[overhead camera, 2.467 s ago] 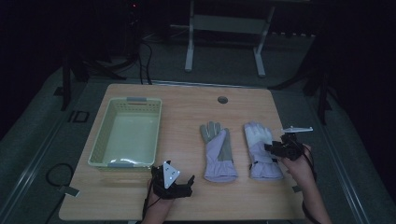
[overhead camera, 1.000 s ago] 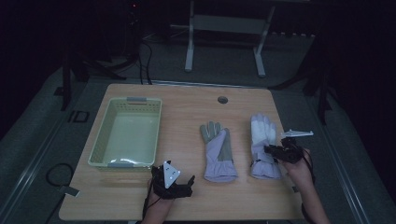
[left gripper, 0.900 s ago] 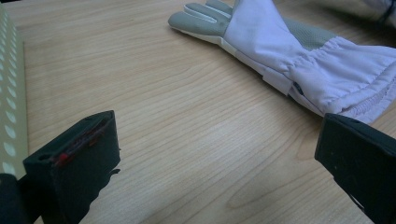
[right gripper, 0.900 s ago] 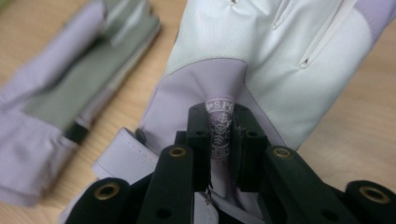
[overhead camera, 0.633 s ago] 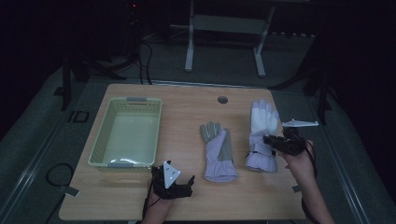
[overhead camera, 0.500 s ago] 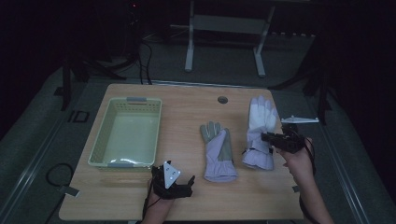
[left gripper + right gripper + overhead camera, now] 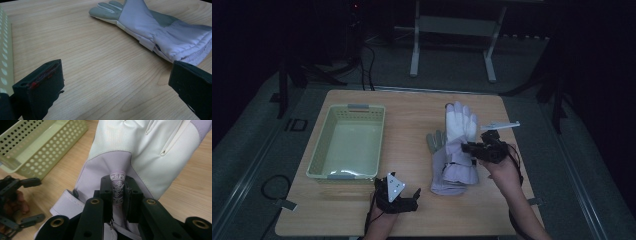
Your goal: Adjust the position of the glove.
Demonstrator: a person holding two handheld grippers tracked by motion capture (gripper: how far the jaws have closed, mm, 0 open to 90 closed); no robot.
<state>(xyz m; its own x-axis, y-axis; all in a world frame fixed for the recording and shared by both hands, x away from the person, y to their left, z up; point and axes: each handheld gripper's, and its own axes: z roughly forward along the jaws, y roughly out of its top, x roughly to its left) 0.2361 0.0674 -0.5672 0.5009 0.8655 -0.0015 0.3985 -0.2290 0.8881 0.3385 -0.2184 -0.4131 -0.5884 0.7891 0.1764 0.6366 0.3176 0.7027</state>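
Glove (image 7: 460, 125) pinched in right gripper (image 7: 468, 148) jaws, lifted over second glove (image 7: 447, 170); left gripper (image 7: 404, 199) jaws wide, empty.

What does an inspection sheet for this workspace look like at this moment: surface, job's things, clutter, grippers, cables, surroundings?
Surface: wooden table, a round hole near its far edge.
Job's things: white-and-lilac glove lifted in the right gripper, hanging over the grey-palmed glove that lies flat; green perforated basket at the left with nothing in it.
Clutter: nothing seen.
Grippers: right gripper pinched on a fold of the lifted glove at its logo patch; left gripper rests near the table's front edge, jaws wide apart, nothing between them.
Cables: one trails from the right gripper along the forearm; a dark cable loops on the floor at the left.
Surroundings: dark room, metal stand behind the table.
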